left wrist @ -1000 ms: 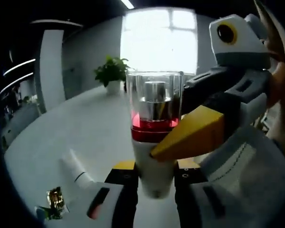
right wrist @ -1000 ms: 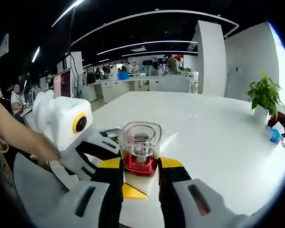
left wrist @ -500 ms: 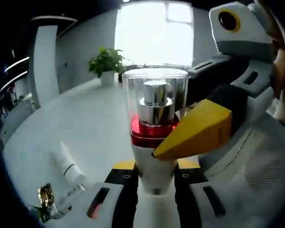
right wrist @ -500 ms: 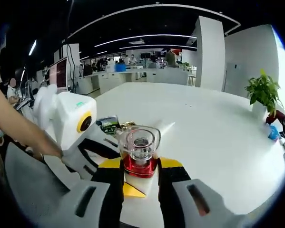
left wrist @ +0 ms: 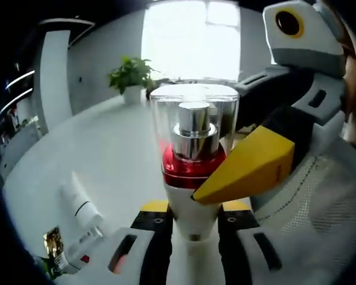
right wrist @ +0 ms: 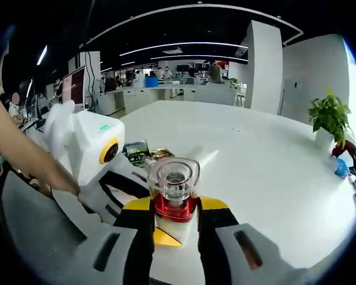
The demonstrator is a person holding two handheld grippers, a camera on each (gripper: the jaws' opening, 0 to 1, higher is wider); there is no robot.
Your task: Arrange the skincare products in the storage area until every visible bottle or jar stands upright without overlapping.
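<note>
A pump bottle [left wrist: 192, 119] with a clear cap, silver pump, red collar and white body stands upright in the air over the white table [left wrist: 106, 160]. My left gripper [left wrist: 192, 217] is shut on its white lower body. My right gripper [left wrist: 225, 178] comes in from the right, and its yellow jaw presses against the red collar. In the right gripper view the same bottle [right wrist: 175, 175] sits between the yellow pads of my right gripper [right wrist: 175, 209], which is shut on the collar. My left gripper [right wrist: 143, 190] reaches in from the left below it.
A white tube [left wrist: 78, 205] and a gold-capped item [left wrist: 56, 252] lie on the table at the left. The right gripper view shows a green packet [right wrist: 136, 153], a gold item [right wrist: 160, 153] and the tube [right wrist: 204, 157] behind the bottle. A potted plant [right wrist: 329, 116] stands far off. A person's arm [right wrist: 17, 154] is at left.
Both cameras shifted a little, bringing the table items more into view. The bottle stays held by both grippers and sits slightly closer in the left gripper view.
</note>
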